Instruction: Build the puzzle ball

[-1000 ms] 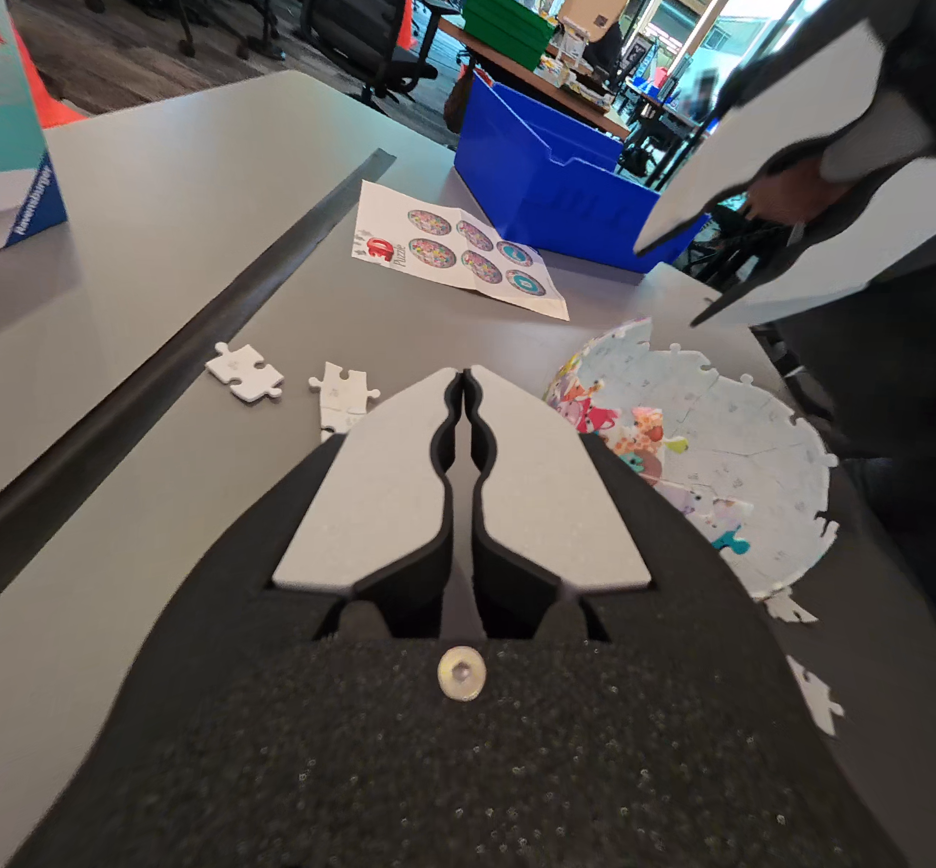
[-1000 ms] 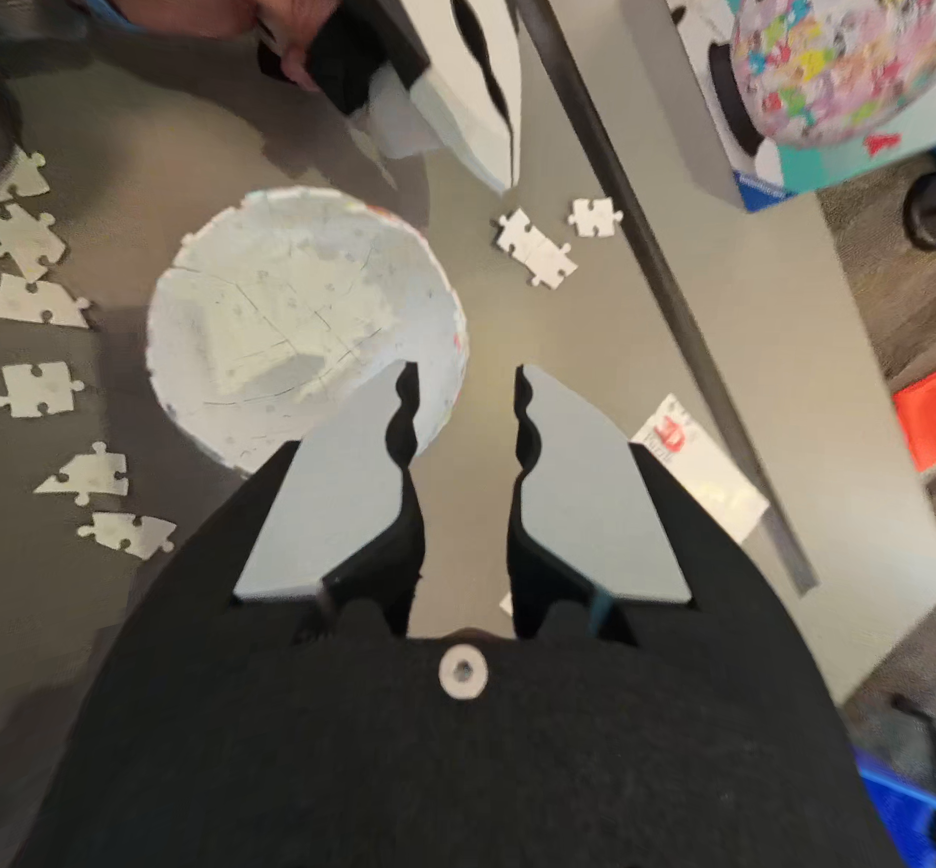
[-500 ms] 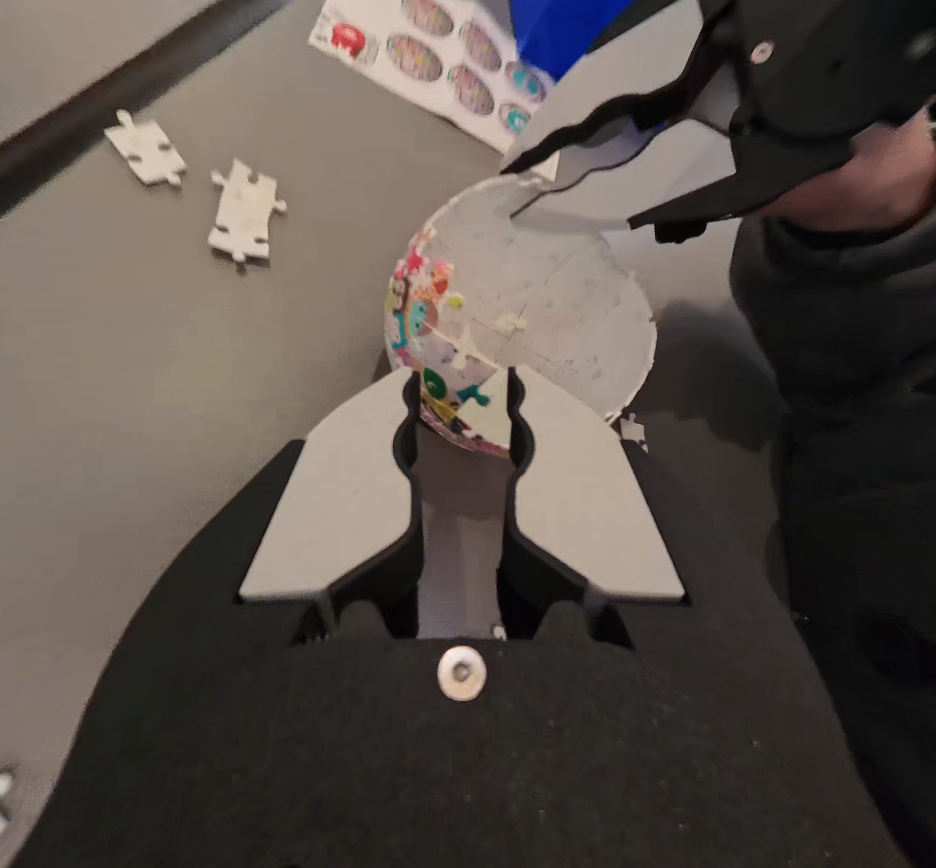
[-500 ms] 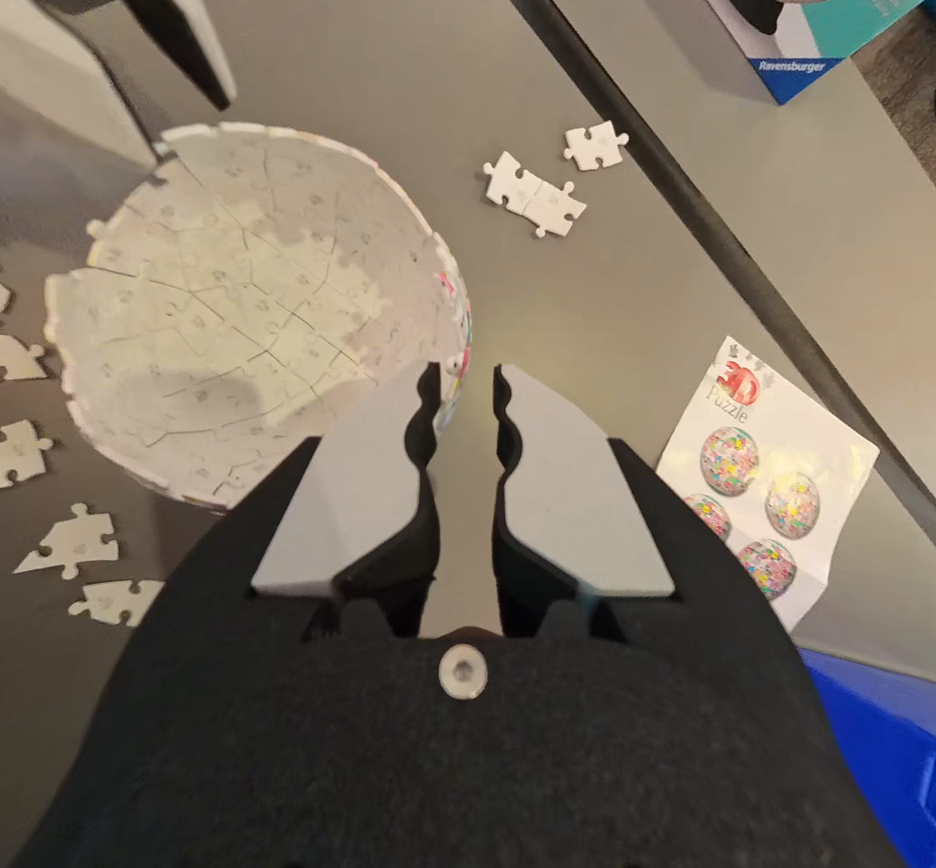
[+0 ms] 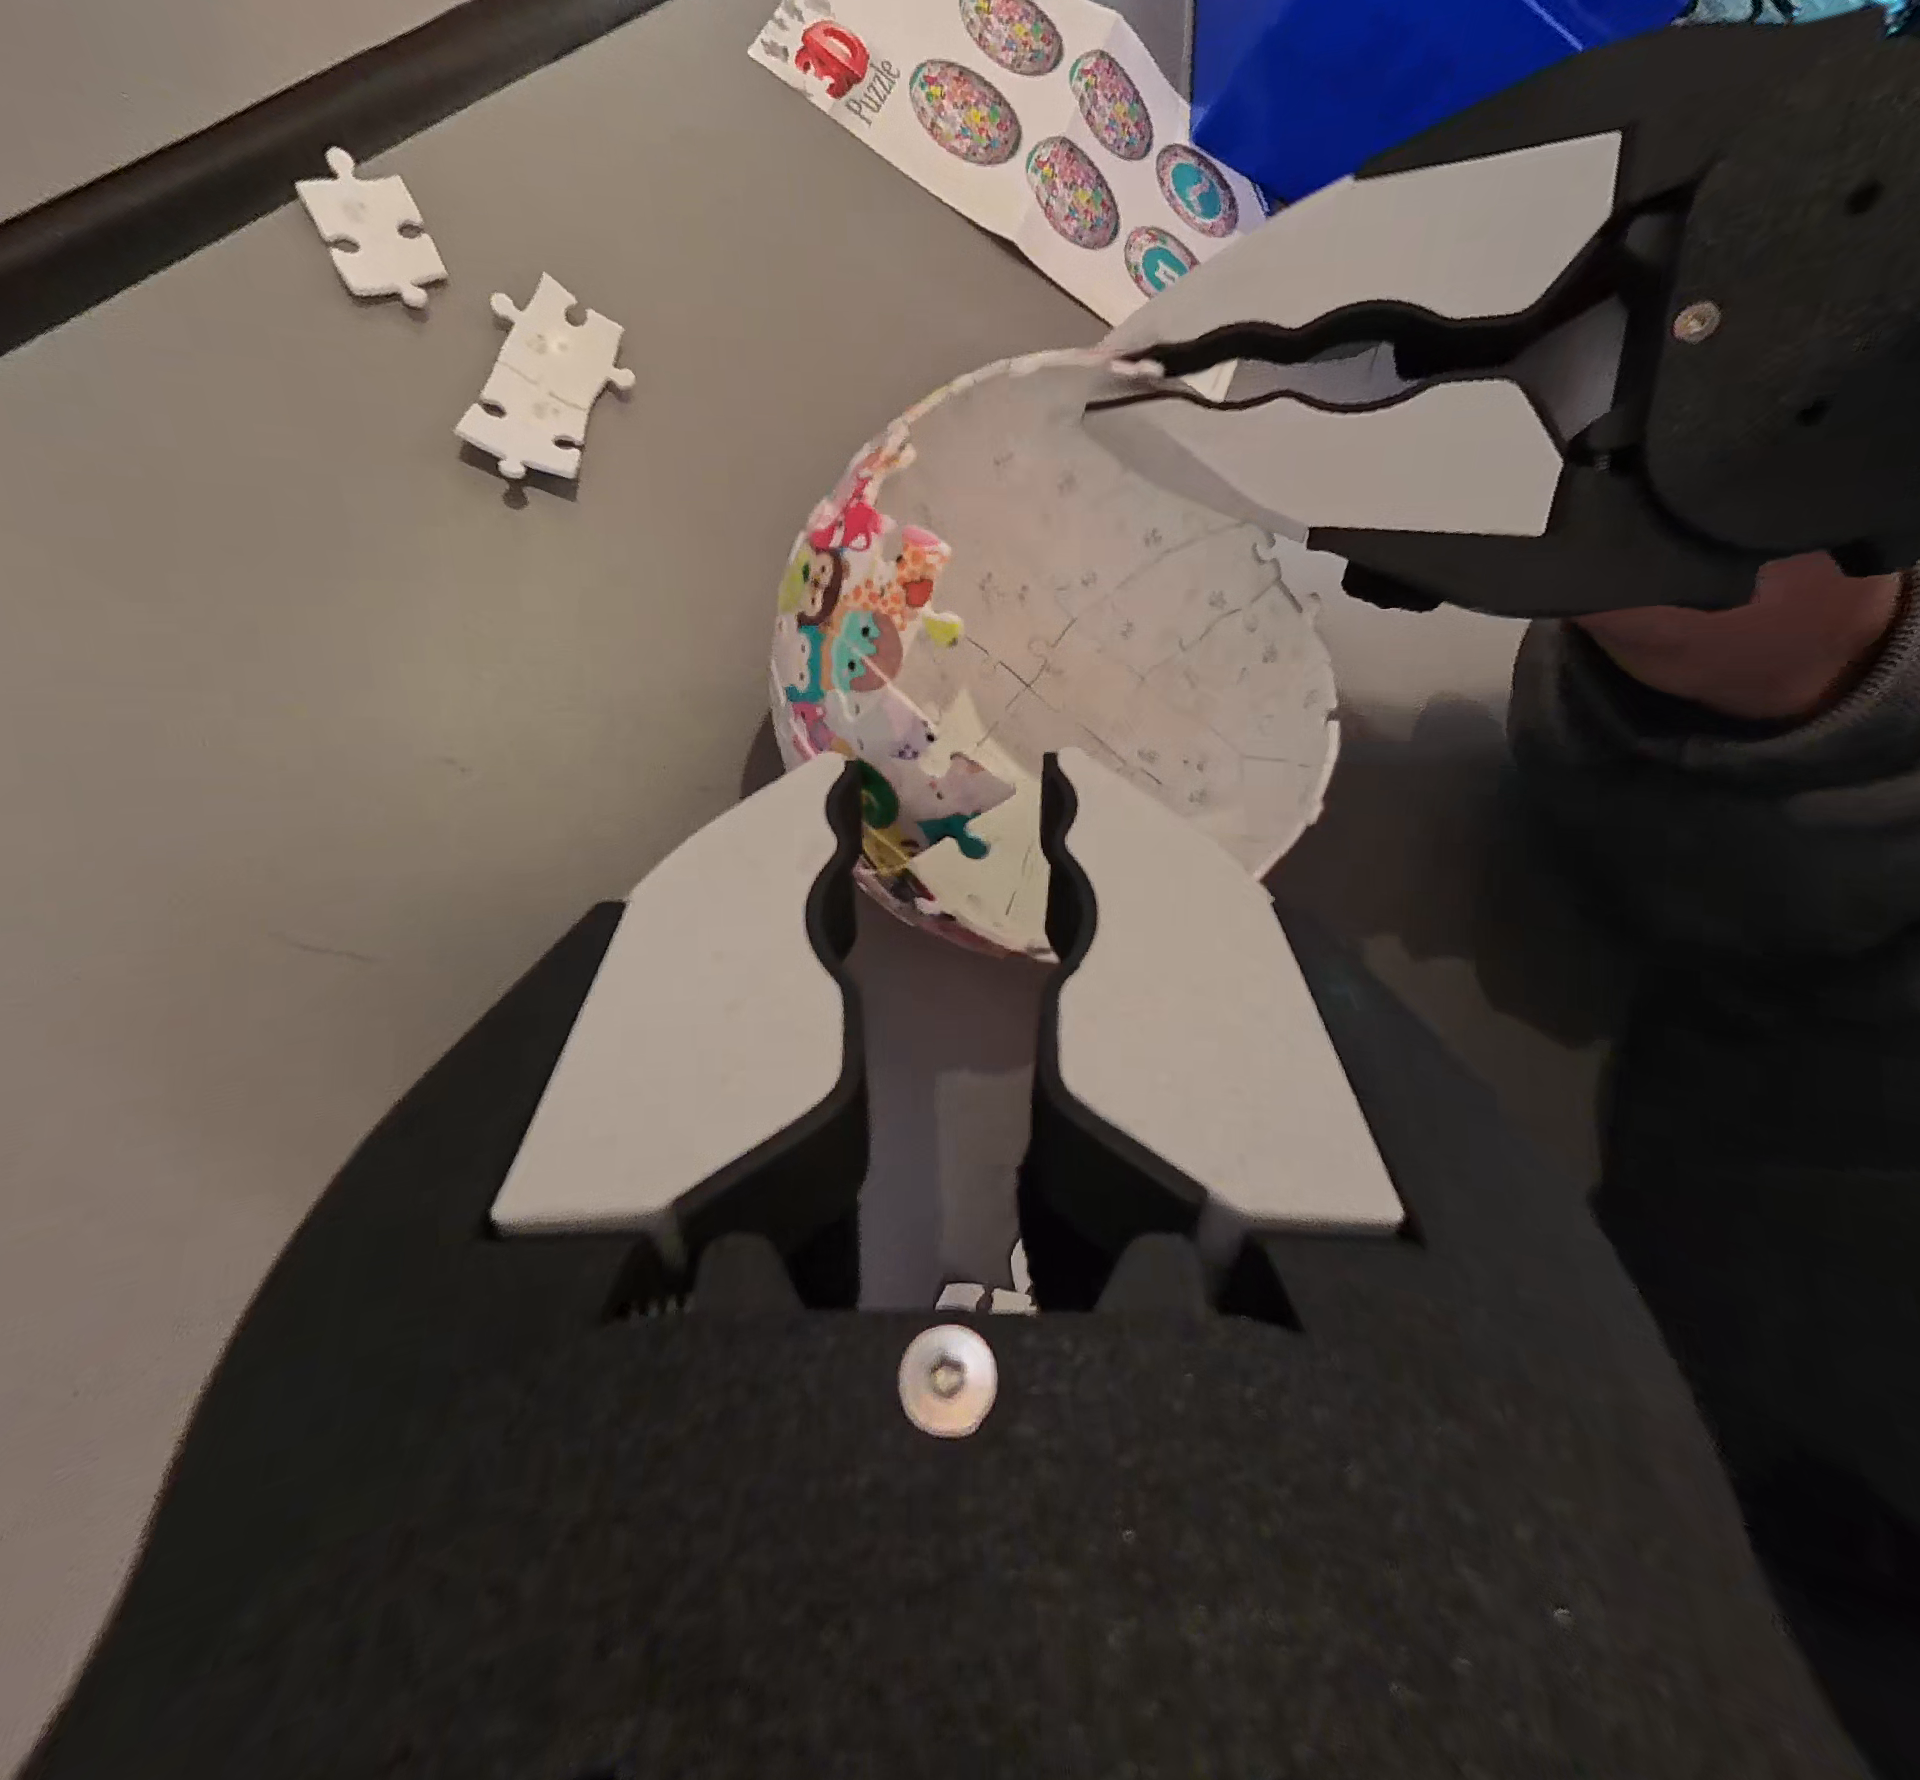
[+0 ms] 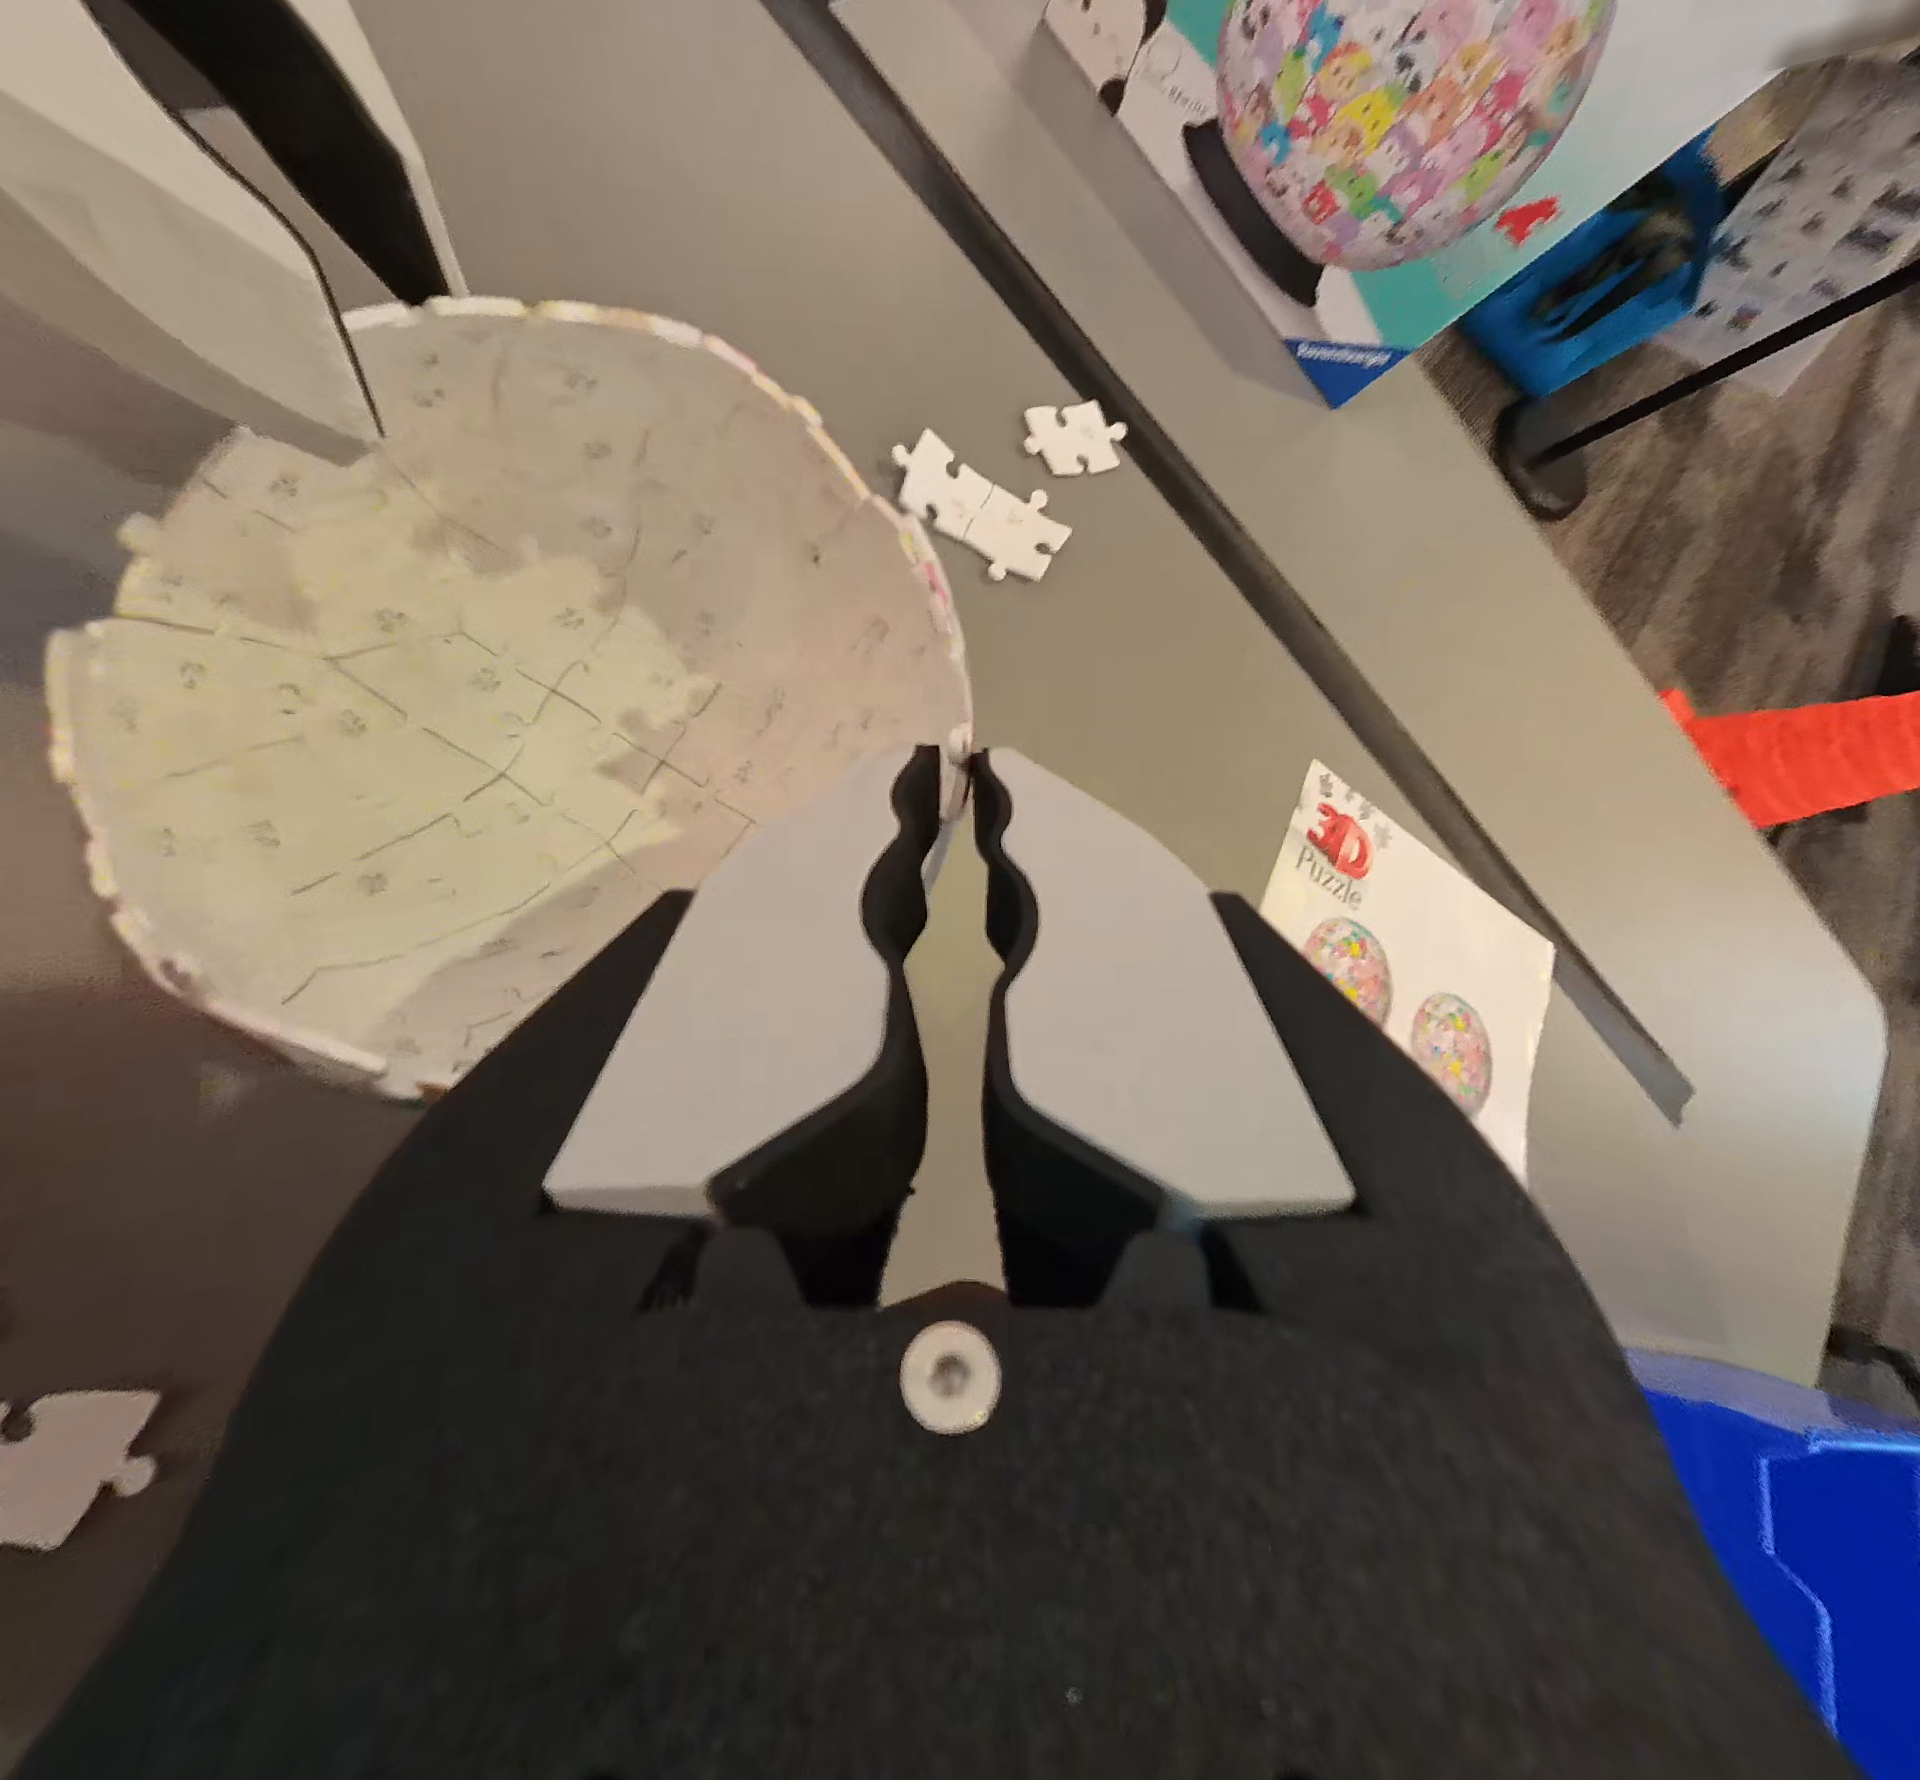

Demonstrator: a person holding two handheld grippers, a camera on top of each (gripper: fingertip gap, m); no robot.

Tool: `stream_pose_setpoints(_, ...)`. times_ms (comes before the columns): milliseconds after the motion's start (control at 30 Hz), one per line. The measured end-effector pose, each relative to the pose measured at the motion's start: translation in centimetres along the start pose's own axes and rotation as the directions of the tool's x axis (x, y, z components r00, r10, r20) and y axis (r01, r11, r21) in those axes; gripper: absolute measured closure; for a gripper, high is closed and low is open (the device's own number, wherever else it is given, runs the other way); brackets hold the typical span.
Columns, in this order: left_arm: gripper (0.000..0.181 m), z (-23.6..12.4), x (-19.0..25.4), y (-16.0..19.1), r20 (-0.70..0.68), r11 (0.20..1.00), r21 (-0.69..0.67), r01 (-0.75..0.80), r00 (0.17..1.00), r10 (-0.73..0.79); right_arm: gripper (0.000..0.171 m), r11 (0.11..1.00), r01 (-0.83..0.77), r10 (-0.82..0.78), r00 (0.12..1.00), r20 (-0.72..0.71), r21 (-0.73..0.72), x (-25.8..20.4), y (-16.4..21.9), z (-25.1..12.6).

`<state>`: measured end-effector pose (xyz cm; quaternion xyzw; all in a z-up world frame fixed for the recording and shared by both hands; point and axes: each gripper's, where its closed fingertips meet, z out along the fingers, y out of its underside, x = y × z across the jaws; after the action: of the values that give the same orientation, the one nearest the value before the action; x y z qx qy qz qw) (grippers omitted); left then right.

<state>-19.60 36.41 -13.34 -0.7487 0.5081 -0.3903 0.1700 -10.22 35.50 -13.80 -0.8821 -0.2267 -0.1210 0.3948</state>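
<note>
The half-built puzzle ball (image 5: 1091, 608) is a bowl-shaped shell, white inside with colourful pictures outside, tilted on the grey table (image 5: 312, 691). It also shows in the right wrist view (image 6: 416, 712). My right gripper (image 6: 951, 759) is shut on the shell's rim; in the left wrist view it (image 5: 1117, 369) pinches the far rim. My left gripper (image 5: 948, 774) is open, its fingertips on either side of the shell's near edge. In the right wrist view its dark fingers (image 6: 343, 203) reach the opposite rim.
A single loose piece (image 5: 369, 224) and a joined pair (image 5: 545, 390) lie to the left. A leaflet (image 5: 1039, 120) and a blue bin (image 5: 1434, 16) sit beyond. The puzzle box (image 6: 1403, 68) stands past a dark table seam (image 6: 1143, 483). Another piece (image 6: 62, 1460) lies near. The left gripper's tips are roughly 10 cm from the right gripper's. From either gripper's tips it is about 20 cm to the single loose piece (image 5: 369, 224). The right camera catches it too, in the right wrist view (image 6: 1080, 440).
My left gripper opened and swung down over the shell's near edge. My right gripper closed on the far rim, and the shell now sits tipped up.
</note>
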Motion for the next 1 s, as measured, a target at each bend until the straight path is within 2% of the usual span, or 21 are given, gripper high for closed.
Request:
stream_pose_setpoints(233,0.148,-1.0,1.6,0.4,0.007,0.998,0.055,-0.010,1.000,0.009,0.166,0.981,0.098,-0.076,0.987,-0.139,0.165,0.2,-1.0,-0.9)
stream_pose_setpoints(433,0.148,-2.5,1.9,-0.2,0.068,0.983,0.156,-0.092,0.994,0.082,0.166,0.958,0.175,-0.126,0.969,-0.212,0.228,0.2,-1.0,-1.0)
stream_pose_setpoints(500,0.148,-3.0,1.7,-0.8,0.074,0.973,0.198,-0.117,0.992,0.104,0.161,0.958,0.165,-0.122,0.975,-0.188,0.236,0.1,-1.0,-1.1)
stream_pose_setpoints(567,0.148,-3.6,1.0,-1.5,0.068,0.963,0.236,-0.127,0.991,0.114,0.147,0.958,0.151,-0.114,0.981,-0.156,0.245,0.0,-1.2,-1.4)
stream_pose_setpoints(733,0.142,-3.7,-3.2,-3.6,-0.013,0.951,0.293,-0.102,0.994,0.110,0.139,0.950,0.202,-0.185,0.978,-0.094,0.236,-1.0,-1.8,-3.3)
stream_pose_setpoints(867,0.148,-0.6,-7.2,-4.8,-0.157,0.939,0.338,-0.057,0.981,0.116,0.136,0.949,0.237,-0.253,0.966,0.051,0.206,-2.0,-4.5,-5.2)
stream_pose_setpoints(933,0.149,1.4,-8.5,-5.9,-0.234,0.922,0.388,-0.013,0.966,0.112,0.132,0.948,0.281,-0.301,0.945,0.131,0.151,-2.2,-5.7,-4.9)
stream_pose_setpoints(1000,0.149,2.7,-9.0,-6.6,-0.279,0.914,0.405,0.012,0.954,0.111,0.130,0.922,0.372,-0.384,0.914,0.132,0.102,-1.7,-6.7,-4.0)
